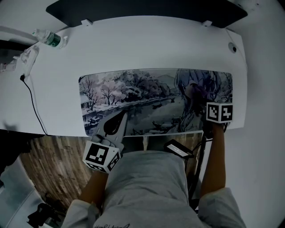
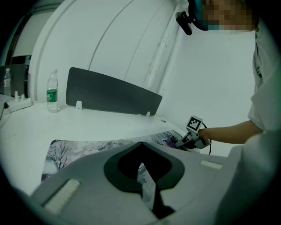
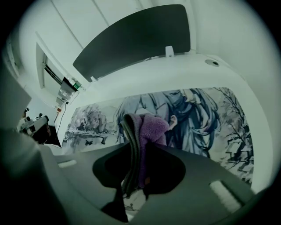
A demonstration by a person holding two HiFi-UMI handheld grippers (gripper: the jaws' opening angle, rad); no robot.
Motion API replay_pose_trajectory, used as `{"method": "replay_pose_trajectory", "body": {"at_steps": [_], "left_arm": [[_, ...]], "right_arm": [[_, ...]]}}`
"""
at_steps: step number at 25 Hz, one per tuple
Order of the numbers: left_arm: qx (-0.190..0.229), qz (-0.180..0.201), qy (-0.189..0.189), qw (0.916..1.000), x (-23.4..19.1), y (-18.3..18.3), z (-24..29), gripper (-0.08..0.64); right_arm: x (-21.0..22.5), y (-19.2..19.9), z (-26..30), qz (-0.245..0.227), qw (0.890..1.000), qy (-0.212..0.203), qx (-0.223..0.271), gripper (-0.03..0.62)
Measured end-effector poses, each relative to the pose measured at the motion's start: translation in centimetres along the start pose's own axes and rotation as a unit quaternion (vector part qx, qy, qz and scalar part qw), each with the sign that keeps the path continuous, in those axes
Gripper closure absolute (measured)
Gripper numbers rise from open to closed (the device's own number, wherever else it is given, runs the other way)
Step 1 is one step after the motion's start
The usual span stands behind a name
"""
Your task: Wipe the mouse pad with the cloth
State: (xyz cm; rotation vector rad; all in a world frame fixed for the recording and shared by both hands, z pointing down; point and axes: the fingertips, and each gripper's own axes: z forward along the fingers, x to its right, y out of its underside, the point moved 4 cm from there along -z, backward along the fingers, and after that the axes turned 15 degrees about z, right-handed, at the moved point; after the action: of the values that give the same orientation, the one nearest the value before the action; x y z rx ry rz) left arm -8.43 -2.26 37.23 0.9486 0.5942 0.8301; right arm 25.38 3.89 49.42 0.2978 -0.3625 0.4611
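A long mouse pad (image 1: 147, 95) printed with a winter landscape and an anime figure lies along the front of the white desk (image 1: 147, 44). My right gripper (image 1: 200, 94) is over the pad's right end, shut on a purple cloth (image 1: 199, 90). In the right gripper view the cloth (image 3: 151, 129) sticks out between the jaws above the printed figure on the mouse pad (image 3: 197, 114). My left gripper (image 1: 119, 119) hovers at the pad's front edge, left of centre, shut with nothing in it. The left gripper view shows the pad (image 2: 88, 147) and the right gripper (image 2: 186, 141) beyond.
A water bottle (image 1: 48, 38) lies at the desk's back left, next to a power strip (image 1: 9, 66) and a black cable (image 1: 33, 102). A dark panel (image 1: 147, 9) runs along the back edge. Wooden floor (image 1: 49, 164) shows below the desk's front edge.
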Motion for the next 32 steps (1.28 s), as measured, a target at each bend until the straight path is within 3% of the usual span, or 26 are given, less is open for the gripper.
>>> {"method": "replay_pose_trajectory", "body": {"at_steps": [14, 32], "left_arm": [[0.005, -0.013, -0.031, 0.9994, -4.8, 2.6, -5.3, 0.545], [0.009, -0.036, -0.069, 0.9969, -9.3, 5.8, -9.9, 0.545]], "right_arm": [[-12.4, 3.1, 4.9, -0.076, 0.994, -0.059, -0.051, 0.499], [-25.3, 6.6, 10.0, -0.16, 0.974, -0.122, -0.105, 0.499]]}}
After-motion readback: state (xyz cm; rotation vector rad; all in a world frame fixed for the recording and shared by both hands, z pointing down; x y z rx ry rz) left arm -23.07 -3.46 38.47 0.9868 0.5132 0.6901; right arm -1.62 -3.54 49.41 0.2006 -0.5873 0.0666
